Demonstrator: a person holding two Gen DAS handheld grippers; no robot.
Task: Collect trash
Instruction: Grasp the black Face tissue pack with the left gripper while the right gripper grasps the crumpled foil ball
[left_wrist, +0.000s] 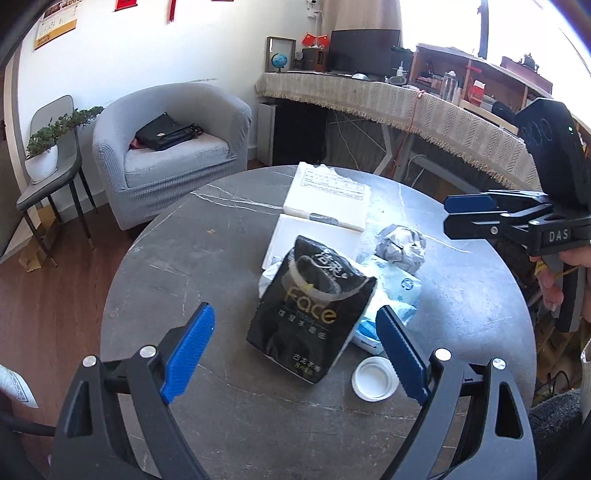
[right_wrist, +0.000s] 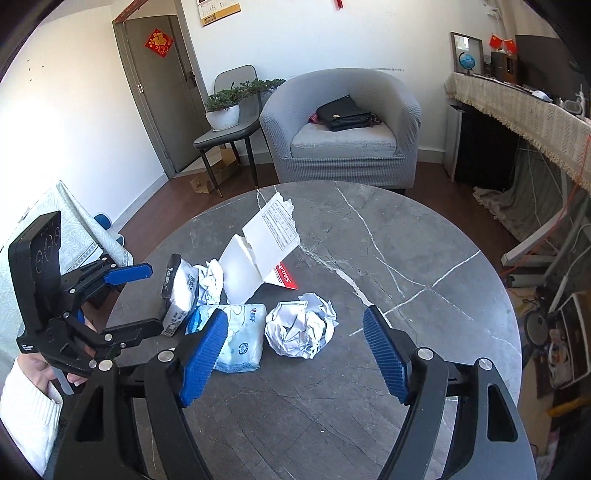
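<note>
right wrist view shows my right gripper (right_wrist: 295, 350) with fingers wide open and empty over the paper ball (right_wrist: 301, 328) on the surface (right_wrist: 406, 258), ready to grab, left gripper (left_wrist: 295, 350) open near the tissue pack (left_wrist: 310, 314).

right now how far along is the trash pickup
Nothing looks collected yet. Both the left gripper and right gripper are open and empty. Left on the table: black tissue pack, blue packet, crumpled paper, white lid, white box.
</note>
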